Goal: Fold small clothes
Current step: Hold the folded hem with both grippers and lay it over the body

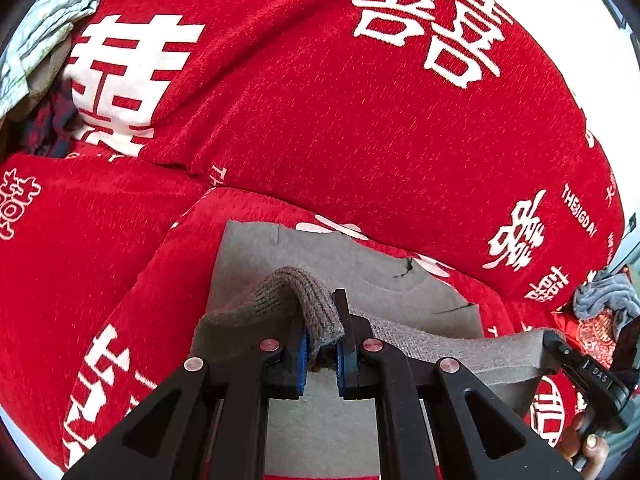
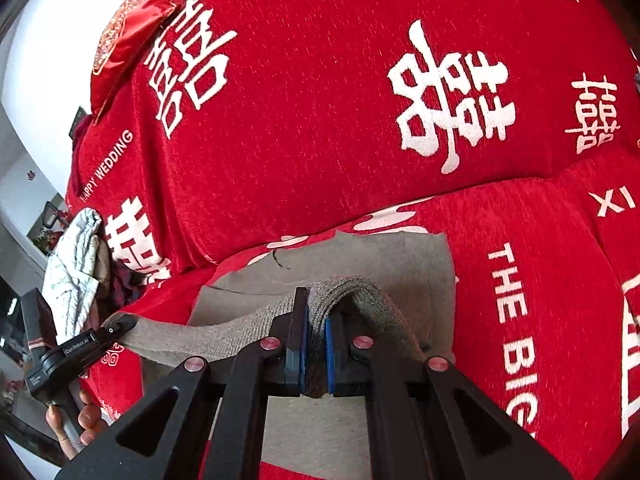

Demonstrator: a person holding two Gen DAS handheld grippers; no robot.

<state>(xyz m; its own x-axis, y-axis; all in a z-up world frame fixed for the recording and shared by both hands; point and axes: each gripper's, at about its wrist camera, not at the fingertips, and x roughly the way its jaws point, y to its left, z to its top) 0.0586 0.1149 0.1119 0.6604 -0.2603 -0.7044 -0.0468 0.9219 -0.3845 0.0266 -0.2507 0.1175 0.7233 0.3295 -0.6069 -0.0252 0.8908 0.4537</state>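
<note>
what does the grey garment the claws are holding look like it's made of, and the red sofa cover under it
Grey garment: looks like a soft knit, cotton or wool blend; ribbed rows show along the hem pinched in the left claw and right claw. Matte finish.
Red sofa cover: probably chenille or similar plush weave; fuzzy nap, slight sheen, white woven characters.

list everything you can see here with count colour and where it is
grey garment: one, grey with a ribbed knit hem, lying on the sofa seat, its hem lifted and stretched between both grippers
sofa cover: one, red with white characters and lettering, over seat and backrest
clothes pile: one heap, pale patterned and dark plaid pieces, at the sofa's left end
red cushion: one, red with embroidery, on top of the backrest
grey cloth: one, grey, at the sofa's right end
left gripper: one, black with blue pads, shut on the hem
right gripper: one, black with blue pads, shut on the hem
</note>
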